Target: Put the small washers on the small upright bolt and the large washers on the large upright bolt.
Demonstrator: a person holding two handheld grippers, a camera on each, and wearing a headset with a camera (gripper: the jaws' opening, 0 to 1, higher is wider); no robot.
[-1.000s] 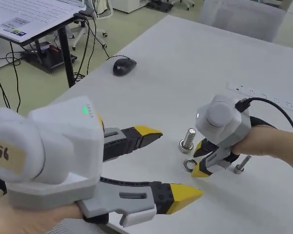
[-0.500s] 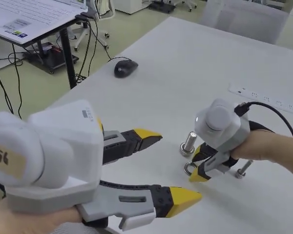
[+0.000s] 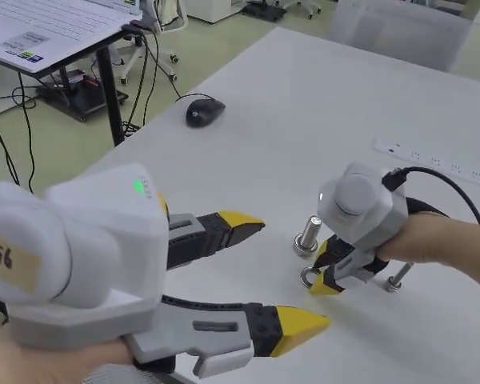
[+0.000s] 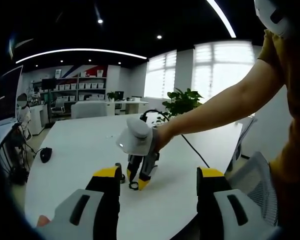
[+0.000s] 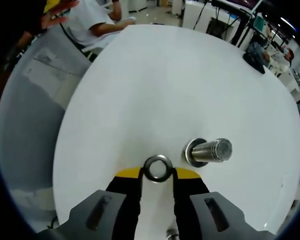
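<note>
A large upright bolt (image 3: 308, 234) stands on the white table (image 3: 320, 104), and in the right gripper view this large bolt (image 5: 210, 151) has a ring at its base. A small bolt (image 3: 396, 278) stands behind the right hand. My right gripper (image 3: 324, 278) is shut on a large washer (image 3: 308, 278) just in front of the large bolt. The washer (image 5: 158, 168) sits flat between the yellow tips of the right gripper (image 5: 158, 175). My left gripper (image 3: 276, 272) hangs open and empty near the table's front edge, pointing at the right gripper (image 4: 138, 181).
A black mouse (image 3: 204, 110) lies at the far left of the table. A white power strip (image 3: 440, 160) runs along the back right. A laptop (image 3: 40, 28) sits on a side stand beyond the left table edge. A black cable (image 3: 456, 188) trails from the right gripper.
The right gripper has dipped slightly with the washer, still beside the large bolt. The left gripper has stayed where it was, open.
</note>
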